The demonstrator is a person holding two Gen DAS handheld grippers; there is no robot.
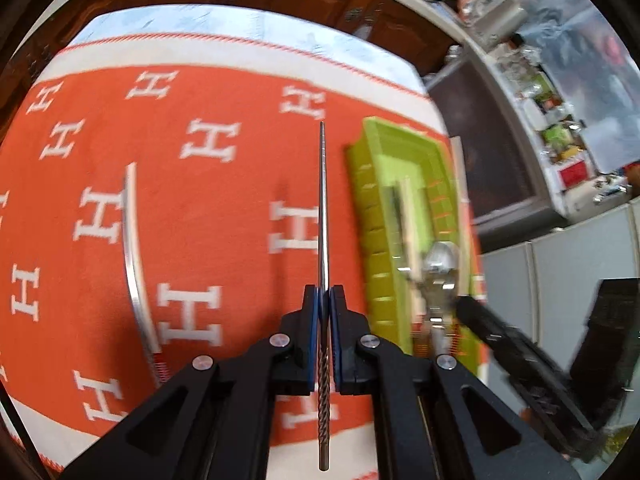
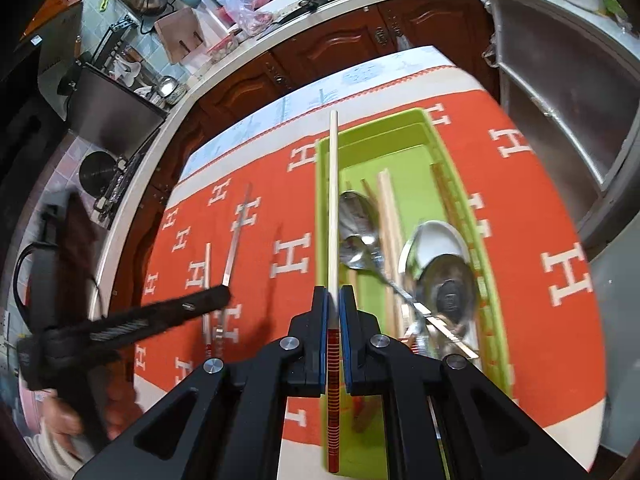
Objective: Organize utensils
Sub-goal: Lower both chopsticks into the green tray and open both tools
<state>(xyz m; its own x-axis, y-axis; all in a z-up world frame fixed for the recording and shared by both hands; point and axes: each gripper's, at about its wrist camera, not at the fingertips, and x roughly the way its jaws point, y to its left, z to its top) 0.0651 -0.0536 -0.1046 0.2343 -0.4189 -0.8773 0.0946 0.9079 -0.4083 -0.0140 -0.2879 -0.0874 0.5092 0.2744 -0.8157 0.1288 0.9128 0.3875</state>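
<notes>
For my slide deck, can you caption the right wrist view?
Right gripper clamps a white chopstick above the green tray already holding spoons.

tray (image 2: pixel 404 128): glossy plastic; chopstick (image 1: pixel 324 208): polished metal; tablecloth (image 1: pixel 224 200): matt cloth

Left gripper (image 1: pixel 325 300): matte black plastic frame, two angular arms with triangular cut-outs, four round silver screws at the joints, blue pads (image 1: pixel 315 336) lining the inner faces of both fingers.

Right gripper (image 2: pixel 333 300): same build, black arms, triangular cut-outs, four silver screws, blue pads (image 2: pixel 323 340).

Hand (image 2: pixel 66 420): bare skin, blurred, seen at the lower left edge of the right wrist view.
</notes>
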